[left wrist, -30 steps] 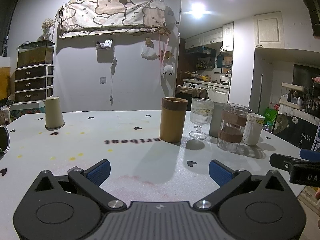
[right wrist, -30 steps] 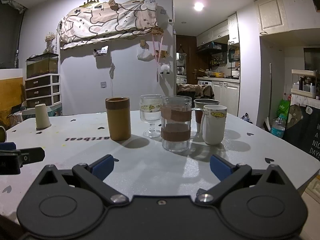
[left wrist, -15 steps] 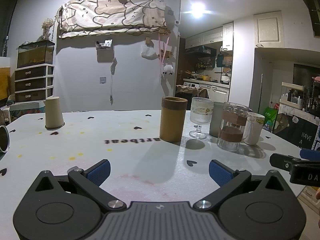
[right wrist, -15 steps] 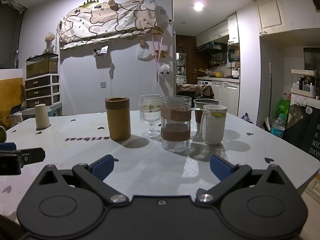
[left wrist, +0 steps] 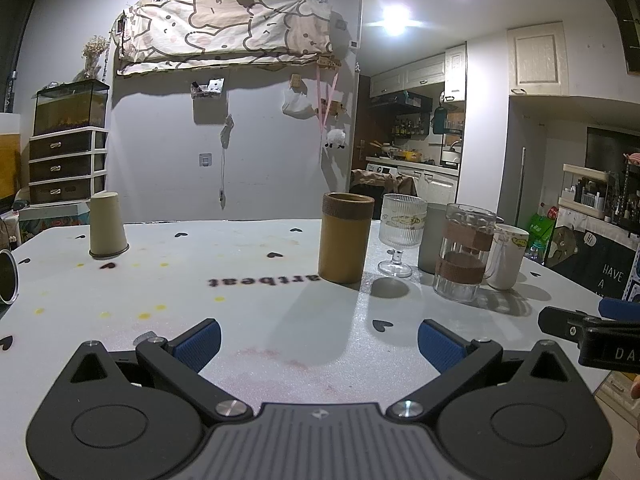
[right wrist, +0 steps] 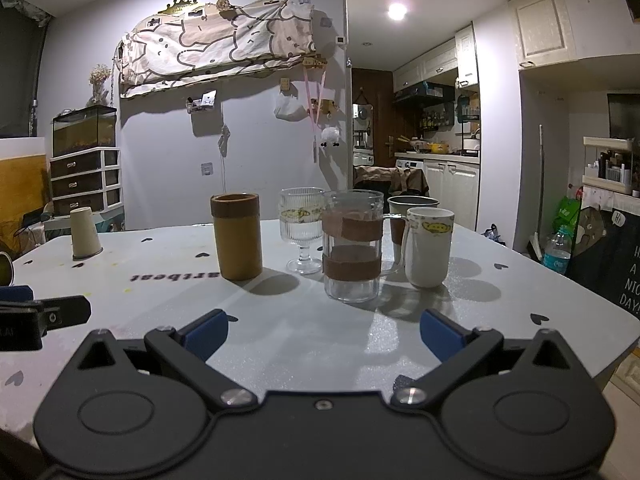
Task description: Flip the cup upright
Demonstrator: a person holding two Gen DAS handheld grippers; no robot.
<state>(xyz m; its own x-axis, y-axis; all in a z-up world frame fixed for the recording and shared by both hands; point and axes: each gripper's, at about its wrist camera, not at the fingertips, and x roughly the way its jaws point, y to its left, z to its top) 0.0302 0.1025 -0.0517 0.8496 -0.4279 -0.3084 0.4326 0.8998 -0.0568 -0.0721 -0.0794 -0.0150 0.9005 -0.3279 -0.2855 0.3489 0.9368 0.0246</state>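
Note:
A beige paper cup [left wrist: 107, 226] stands upside down at the far left of the white table [left wrist: 248, 304]; it also shows in the right wrist view [right wrist: 85, 234]. My left gripper [left wrist: 319, 340] is open and empty, low over the table's near edge, well short of the cup. My right gripper [right wrist: 324, 332] is open and empty, facing the group of upright cups. Each gripper's finger shows at the edge of the other's view.
Upright in a cluster: a bamboo cup [left wrist: 346, 238], a ribbed stemmed glass [left wrist: 400, 236], a glass mug with brown bands [left wrist: 464, 256], a grey cup [right wrist: 406, 220] and a white mug [right wrist: 428, 246]. A metal cup [left wrist: 6, 278] lies at the left edge.

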